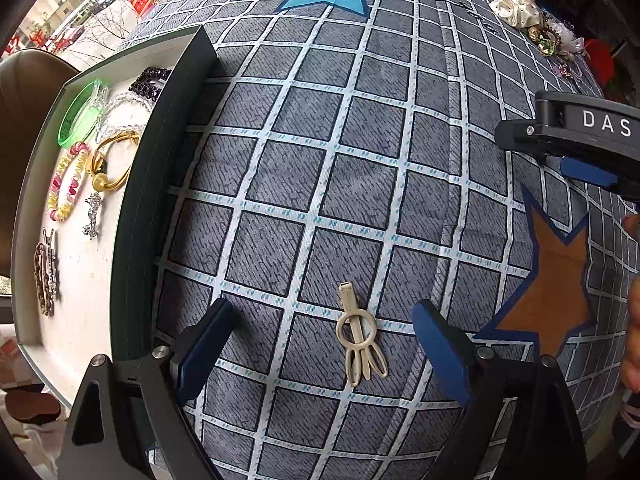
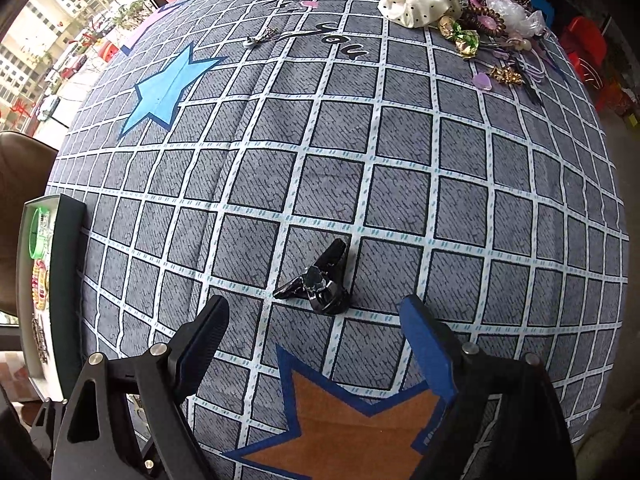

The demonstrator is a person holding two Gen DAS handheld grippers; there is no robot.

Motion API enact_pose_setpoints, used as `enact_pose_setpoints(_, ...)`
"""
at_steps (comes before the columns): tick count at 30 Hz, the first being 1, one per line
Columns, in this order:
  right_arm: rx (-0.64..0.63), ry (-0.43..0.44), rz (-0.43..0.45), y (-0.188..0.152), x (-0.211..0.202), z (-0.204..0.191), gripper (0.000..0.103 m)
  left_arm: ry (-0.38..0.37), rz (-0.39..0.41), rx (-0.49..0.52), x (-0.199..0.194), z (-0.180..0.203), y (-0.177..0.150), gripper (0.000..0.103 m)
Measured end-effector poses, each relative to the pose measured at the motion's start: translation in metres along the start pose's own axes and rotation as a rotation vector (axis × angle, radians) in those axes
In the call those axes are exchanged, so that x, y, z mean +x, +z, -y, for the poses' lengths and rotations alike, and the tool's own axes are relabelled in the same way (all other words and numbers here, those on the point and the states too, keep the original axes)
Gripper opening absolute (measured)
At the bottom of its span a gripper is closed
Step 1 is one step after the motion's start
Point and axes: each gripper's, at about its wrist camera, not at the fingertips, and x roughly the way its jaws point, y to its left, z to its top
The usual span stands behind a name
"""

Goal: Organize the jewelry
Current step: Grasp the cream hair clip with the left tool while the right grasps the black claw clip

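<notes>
A cream hair clip [image 1: 360, 334] lies on the grey checked cloth, between the fingertips of my open, empty left gripper [image 1: 324, 322]. A black marbled claw clip [image 2: 320, 280] lies on the cloth just ahead of my open, empty right gripper [image 2: 314, 318]. The right gripper also shows at the right edge of the left wrist view [image 1: 576, 140]. A dark-walled tray [image 1: 132, 208] with a white floor stands at the left and holds bangles, bracelets and clips; it also shows in the right wrist view [image 2: 66, 280].
A pile of scrunchies, bows and hair ornaments [image 2: 472, 20] lies at the far right of the cloth, also in the left wrist view [image 1: 536, 24]. A small silver piece [image 2: 260, 38] lies at the far side. A brown chair [image 1: 24, 92] stands left of the tray.
</notes>
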Motion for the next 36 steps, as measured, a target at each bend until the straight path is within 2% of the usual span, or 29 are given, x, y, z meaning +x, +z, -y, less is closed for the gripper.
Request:
enact_pose_setpoints(3,-0.022,-0.036,0.016,0.018,0.011,-0.015,0.083,-0.004,0.006,0.010,0.001,0.002,-0.001,0.092)
enact_pose_setpoints(6,-0.044,-0.067,0.026,0.032,0.021,-0.032,0.081,-0.013,0.010,0.029,-0.003,0.004,-0.001,0.084)
enact_pose_setpoints(8,-0.048,-0.087,0.033,0.038,0.025,-0.042,0.076,-0.017,0.013,0.045,-0.004,0.008,-0.001,0.077)
enact_pose_setpoints(12,-0.047,-0.112,0.041,0.044,0.032,-0.054,0.065,-0.021,0.006,0.050,-0.009,0.015,0.001,0.076)
enact_pose_setpoints(14,-0.053,-0.112,0.046,0.048,0.033,-0.057,0.060,-0.020,0.005,0.052,-0.010,0.016,0.001,0.071)
enact_pose_setpoints(17,-0.060,-0.108,0.050,0.046,0.034,-0.054,0.053,-0.029,-0.003,0.055,-0.011,0.014,0.001,0.070)
enact_pose_setpoints(18,-0.062,-0.106,0.052,0.044,0.030,-0.050,0.048,-0.034,-0.006,0.054,-0.011,0.010,0.001,0.069)
enact_pose_setpoints(19,-0.063,-0.104,0.053,0.044,0.029,-0.051,0.042,-0.031,-0.005,0.054,-0.012,0.009,0.001,0.064)
enact_pose_setpoints(25,-0.051,-0.097,0.056,0.042,0.028,-0.055,0.041,-0.036,-0.003,0.073,-0.013,0.011,0.002,0.043)
enact_pose_setpoints(27,-0.037,-0.081,0.056,0.036,0.021,-0.044,0.041,-0.043,0.002,0.066,-0.014,0.004,0.000,0.035)
enact_pose_setpoints(28,-0.030,-0.071,0.056,0.033,0.020,-0.041,0.041,-0.046,0.006,0.065,-0.015,0.002,0.000,0.026)
enact_pose_setpoints(32,-0.022,-0.043,0.052,0.024,0.017,-0.034,0.041,-0.114,0.004,0.047,-0.015,-0.008,0.001,0.026)
enact_pose_setpoints(36,-0.017,-0.029,0.045,0.009,0.015,-0.029,0.041,-0.138,0.002,0.052,-0.016,-0.014,0.004,0.026)
